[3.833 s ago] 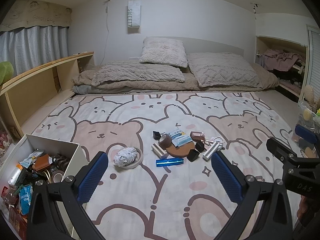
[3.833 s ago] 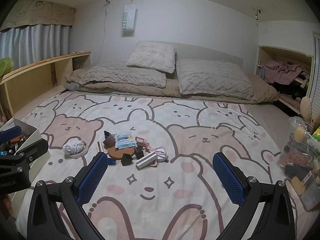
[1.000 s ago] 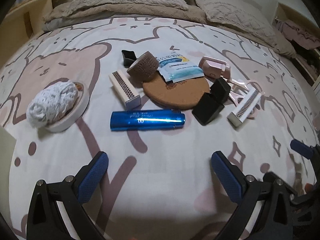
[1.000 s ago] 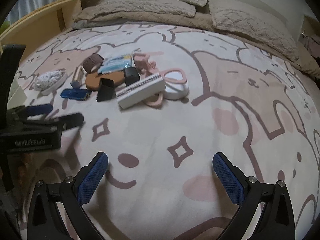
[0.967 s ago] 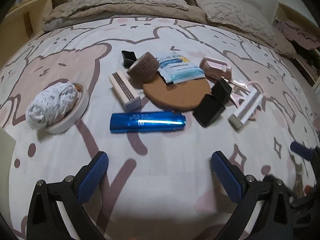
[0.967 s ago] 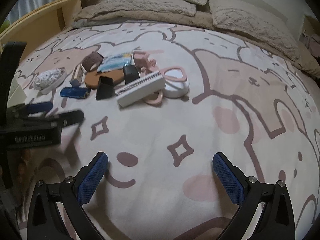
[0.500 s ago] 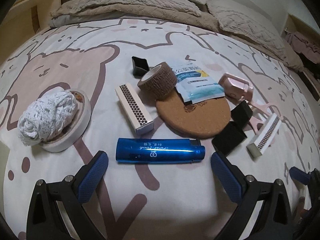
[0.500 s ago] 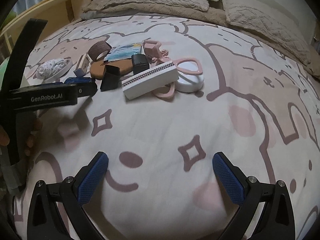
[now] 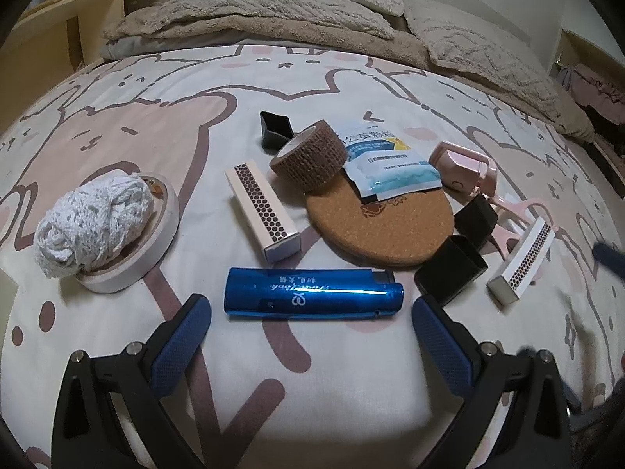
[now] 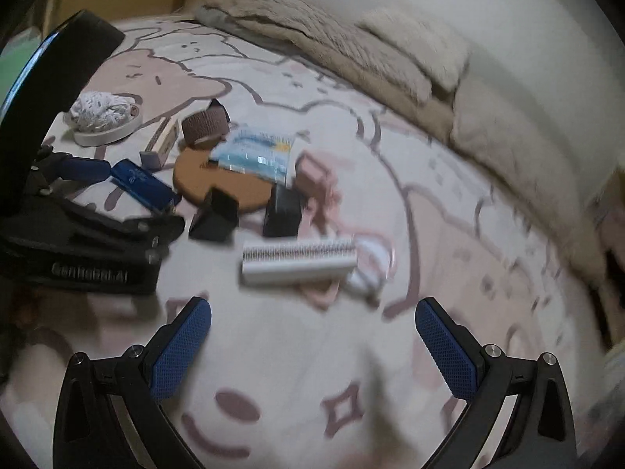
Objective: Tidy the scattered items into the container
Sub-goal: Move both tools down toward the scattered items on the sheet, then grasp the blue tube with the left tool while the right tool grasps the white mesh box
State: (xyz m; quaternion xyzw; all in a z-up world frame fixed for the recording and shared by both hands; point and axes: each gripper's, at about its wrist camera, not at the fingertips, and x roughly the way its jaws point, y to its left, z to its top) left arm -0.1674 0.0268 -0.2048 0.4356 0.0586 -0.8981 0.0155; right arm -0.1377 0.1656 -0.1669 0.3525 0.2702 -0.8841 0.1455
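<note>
Now that the left gripper (image 9: 311, 336) has closed in, its open jaws flank the blue lighter (image 9: 312, 293). The right gripper (image 10: 312, 336), also open, nears the matchbox (image 10: 299, 262) beside it; nothing is boxed yet.

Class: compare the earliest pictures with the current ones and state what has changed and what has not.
Both open grippers moved in from far back: the left gripper now brackets the blue lighter, the right gripper faces the white matchbox. Nothing is gripped. The items lie as before.
</note>
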